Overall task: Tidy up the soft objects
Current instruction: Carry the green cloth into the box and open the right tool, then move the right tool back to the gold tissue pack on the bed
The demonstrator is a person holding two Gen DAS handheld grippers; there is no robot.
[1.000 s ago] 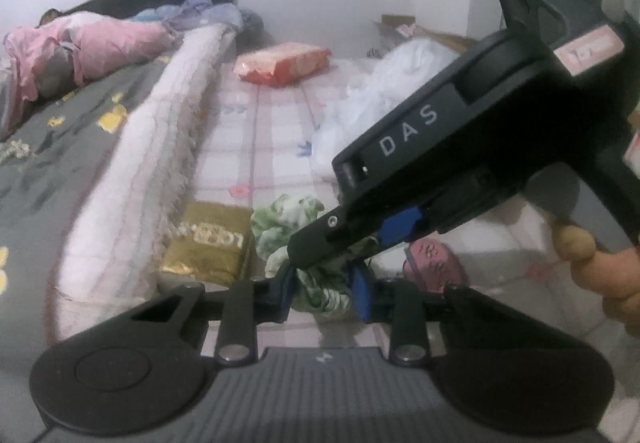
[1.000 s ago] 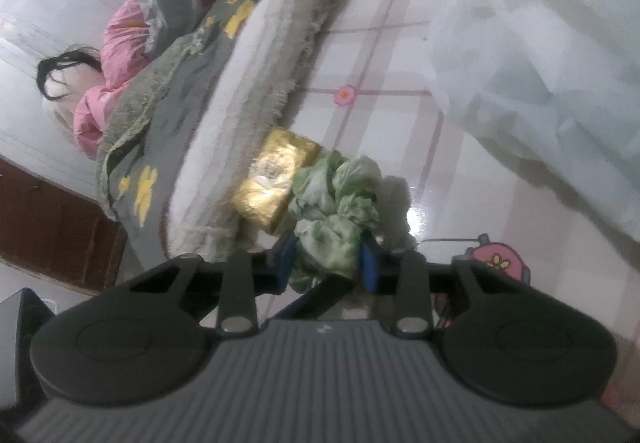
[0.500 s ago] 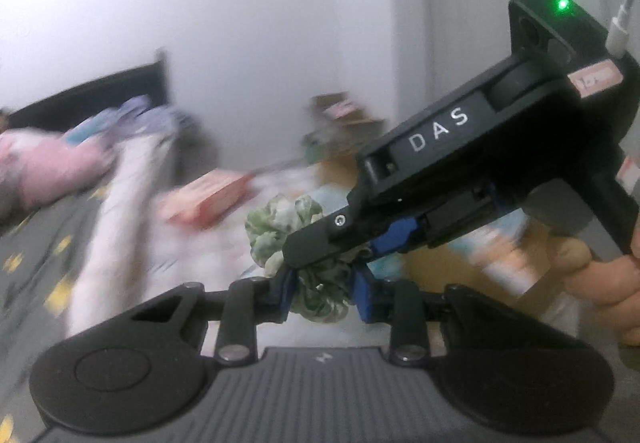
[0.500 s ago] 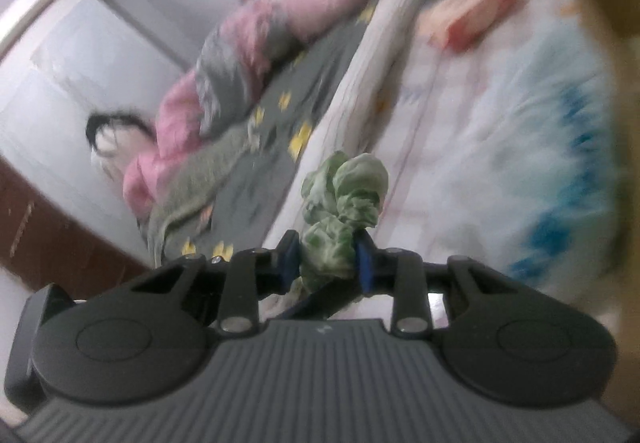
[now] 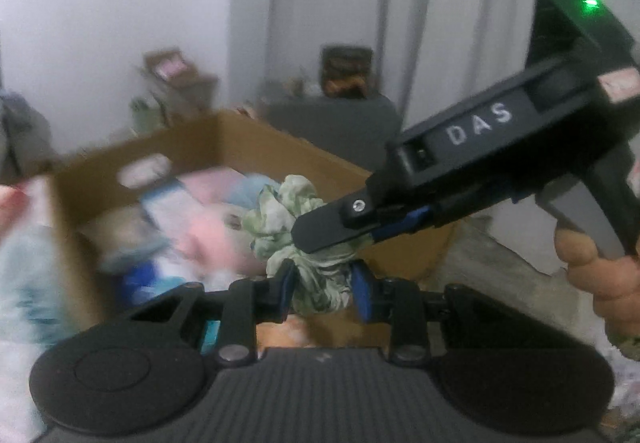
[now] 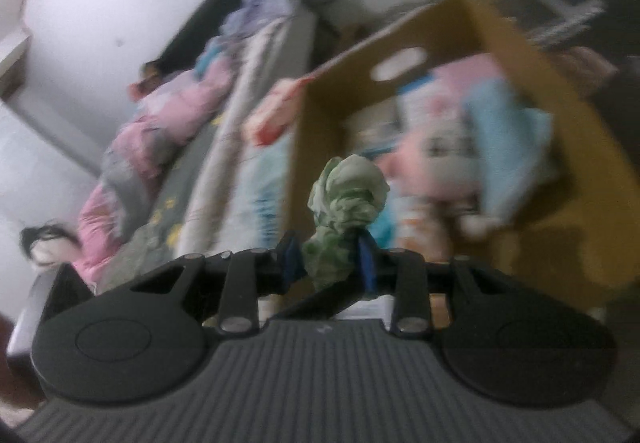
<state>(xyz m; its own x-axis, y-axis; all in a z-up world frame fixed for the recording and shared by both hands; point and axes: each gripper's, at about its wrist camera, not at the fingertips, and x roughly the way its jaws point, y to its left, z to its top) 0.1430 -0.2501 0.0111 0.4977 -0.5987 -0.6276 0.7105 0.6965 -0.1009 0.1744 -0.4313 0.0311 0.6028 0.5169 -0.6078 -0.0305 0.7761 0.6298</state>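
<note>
Clamped from both sides on one green floral scrunchie, left gripper and right gripper alike, carried in the air at the near edge of the cardboard box of soft things, presumably for dropping in.

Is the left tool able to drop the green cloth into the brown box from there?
Probably yes. The left tool grips the green cloth together with the right tool, just before the cardboard box, whose top is open; only soft things lie inside.
</note>
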